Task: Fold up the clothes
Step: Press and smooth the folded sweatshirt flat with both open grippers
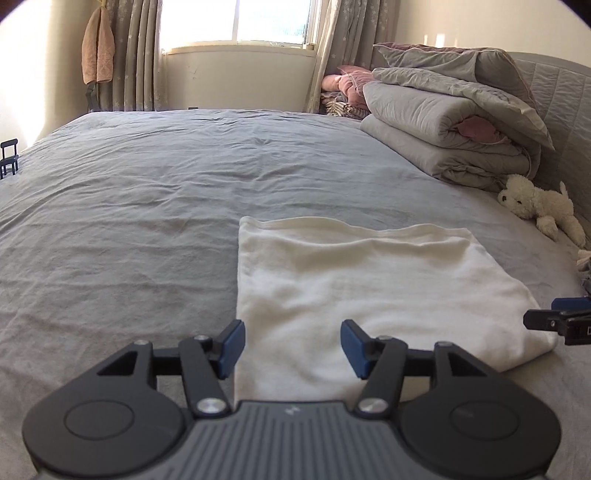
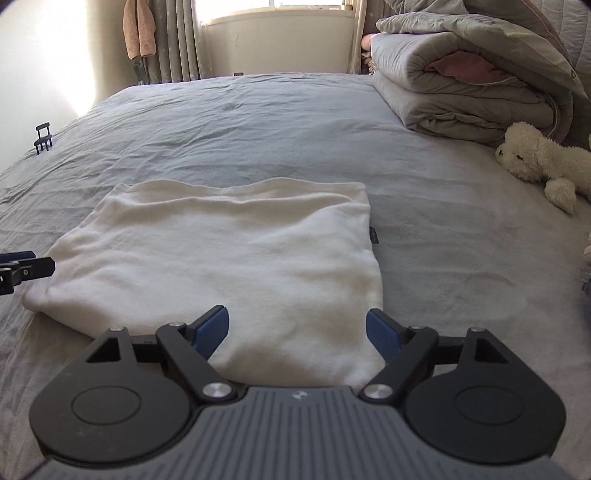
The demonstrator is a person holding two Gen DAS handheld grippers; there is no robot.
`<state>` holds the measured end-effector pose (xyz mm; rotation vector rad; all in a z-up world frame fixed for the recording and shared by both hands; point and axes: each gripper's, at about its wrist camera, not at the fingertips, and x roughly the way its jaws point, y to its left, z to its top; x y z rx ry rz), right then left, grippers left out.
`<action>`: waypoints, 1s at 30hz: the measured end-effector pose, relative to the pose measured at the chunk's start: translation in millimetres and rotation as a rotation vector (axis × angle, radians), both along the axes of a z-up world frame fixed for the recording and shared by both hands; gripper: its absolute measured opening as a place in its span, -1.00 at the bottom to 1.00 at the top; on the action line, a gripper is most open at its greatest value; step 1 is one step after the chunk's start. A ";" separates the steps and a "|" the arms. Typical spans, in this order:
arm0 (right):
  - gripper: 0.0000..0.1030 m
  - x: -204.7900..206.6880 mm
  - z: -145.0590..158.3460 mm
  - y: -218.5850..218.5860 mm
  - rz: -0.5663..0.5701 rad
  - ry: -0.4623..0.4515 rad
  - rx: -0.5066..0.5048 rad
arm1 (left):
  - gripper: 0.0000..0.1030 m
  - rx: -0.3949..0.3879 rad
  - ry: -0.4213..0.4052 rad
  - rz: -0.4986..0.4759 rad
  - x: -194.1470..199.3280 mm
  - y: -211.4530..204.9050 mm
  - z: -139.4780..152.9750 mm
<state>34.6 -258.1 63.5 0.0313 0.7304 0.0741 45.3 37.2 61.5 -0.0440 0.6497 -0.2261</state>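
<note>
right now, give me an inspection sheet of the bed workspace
surface: grey bed sheet, wrinkled
job's things: white cloth folded flat in a rectangle, small tag at its right edge
clutter: plush toy by the folded duvets
grippers: left tongs and right tongs both open, holding nothing, over the cloth's near edge
cables: nothing seen
surroundings: window, curtains, towel hanging on the wall, small dark chair past the bed

Left wrist view: low over bed (image 1: 147,184), near, tilted down, facing window (image 1: 236,22) at 12 o'clock. Right wrist view: same heading. Shared: white folded cloth (image 1: 369,288) (image 2: 229,251), quilt pile (image 1: 443,122) at 2 o'clock.
</note>
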 end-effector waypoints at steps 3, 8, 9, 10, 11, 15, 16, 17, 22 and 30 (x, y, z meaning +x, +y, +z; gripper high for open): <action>0.61 0.0 1.8 6.0 0.013 -0.040 0.065 | 0.22 0.011 -0.046 -0.046 -6.2 -17.3 -2.9; 0.61 12.1 -17.7 24.6 0.067 0.020 -0.013 | 0.39 0.045 0.030 -0.055 5.1 -23.3 -30.1; 0.63 14.7 -24.6 24.4 0.063 0.043 -0.036 | 0.42 0.019 0.039 -0.054 8.2 -17.2 -33.9; 0.69 15.9 -26.5 19.2 0.058 0.044 -0.022 | 0.45 -0.002 0.044 -0.053 9.9 -13.1 -34.9; 0.69 17.2 -28.3 14.0 0.052 0.046 -0.008 | 0.45 -0.022 0.055 -0.051 11.2 -9.5 -34.4; 0.69 22.4 -28.6 -7.8 0.028 0.105 0.027 | 0.45 -0.039 0.075 -0.052 10.2 -3.0 -31.2; 0.68 22.7 -29.4 -13.4 0.029 0.119 0.045 | 0.45 -0.054 0.081 -0.052 10.8 0.5 -31.1; 0.68 22.8 -29.3 -17.6 0.031 0.129 0.066 | 0.44 -0.069 0.088 -0.053 11.6 4.1 -31.1; 0.63 21.2 -26.8 -27.5 0.029 0.165 0.070 | 0.07 -0.146 0.126 -0.021 15.4 23.4 -29.3; 0.72 16.8 -30.3 -43.8 -0.001 0.202 0.117 | -0.08 -0.199 0.170 -0.001 19.0 38.0 -28.3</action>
